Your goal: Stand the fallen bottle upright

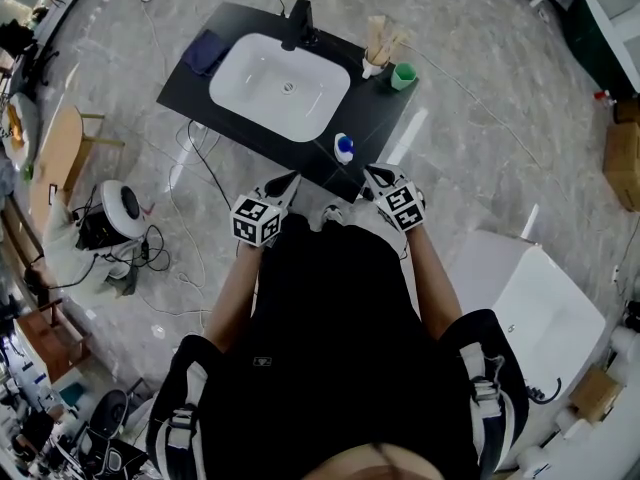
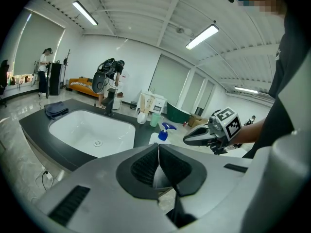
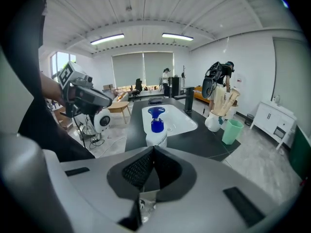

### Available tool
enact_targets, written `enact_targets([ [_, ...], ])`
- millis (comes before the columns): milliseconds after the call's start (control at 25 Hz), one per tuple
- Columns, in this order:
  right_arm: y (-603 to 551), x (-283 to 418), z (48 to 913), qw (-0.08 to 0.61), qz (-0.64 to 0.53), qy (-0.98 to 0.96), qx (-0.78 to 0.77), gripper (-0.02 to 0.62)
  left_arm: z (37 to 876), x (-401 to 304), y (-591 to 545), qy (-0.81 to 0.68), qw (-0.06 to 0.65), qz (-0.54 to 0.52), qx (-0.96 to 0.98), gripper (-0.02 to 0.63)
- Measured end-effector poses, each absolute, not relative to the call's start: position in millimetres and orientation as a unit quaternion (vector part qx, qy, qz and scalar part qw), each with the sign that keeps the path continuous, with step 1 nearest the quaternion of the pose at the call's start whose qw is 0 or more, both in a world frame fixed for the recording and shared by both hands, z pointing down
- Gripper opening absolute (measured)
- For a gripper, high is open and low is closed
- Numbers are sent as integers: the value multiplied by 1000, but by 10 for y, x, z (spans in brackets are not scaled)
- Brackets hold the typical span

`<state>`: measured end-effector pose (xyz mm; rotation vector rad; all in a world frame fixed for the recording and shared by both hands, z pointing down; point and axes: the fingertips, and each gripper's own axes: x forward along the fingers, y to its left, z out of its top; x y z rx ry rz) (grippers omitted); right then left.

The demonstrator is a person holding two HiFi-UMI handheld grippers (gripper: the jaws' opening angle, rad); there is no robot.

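1. Room w/ grey marbled stone floor [image 1: 470, 58]. One black rectangular countertop [image 1: 375, 118] sits at an angle, w/ one glossy white rounded-rectangle sink basin [image 1: 260, 83] set into it.
2. On the counter:
   - one black tap [image 1: 298, 23] behind the basin
   - one dark blue folded cloth [image 1: 205, 53] at the basin's left
   - one white holder w/ pale wooden sticks [image 1: 378, 48]
   - one green plastic cup [image 1: 403, 75] just beside the holder
3. One white plastic bottle w/ blue pump top [image 1: 343, 148] stands upright at the counter's near edge, right of the basin. It is ahead of both grippers & touched by neither.
4. Two grey grippers, each w/ one black-and-white marker cube.
   - Left gripper [image 2: 158, 152]: ribbed black pads pressed together, nothing btwn them.
   - Right gripper [image 3: 153, 154]: pads likewise clenched tight & empty. The bottle shows ahead of its tips, apart from them.
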<state>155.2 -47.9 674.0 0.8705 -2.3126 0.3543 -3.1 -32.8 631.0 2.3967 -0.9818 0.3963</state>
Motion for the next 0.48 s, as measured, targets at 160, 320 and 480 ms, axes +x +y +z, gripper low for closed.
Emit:
enact_targets([
  [160,-504,1506,6712,312,142,-881,325,60,6330,-80,-365,-370,260,144,880,15],
  [320,-530,1488,6697,311,143,-882,324,60,6306,-88,-406,-370,259,140,881,15],
  [480,-571,1471,6693,304,149,-881,330,60,6274,-118,-429,-369,258,139,882,15],
])
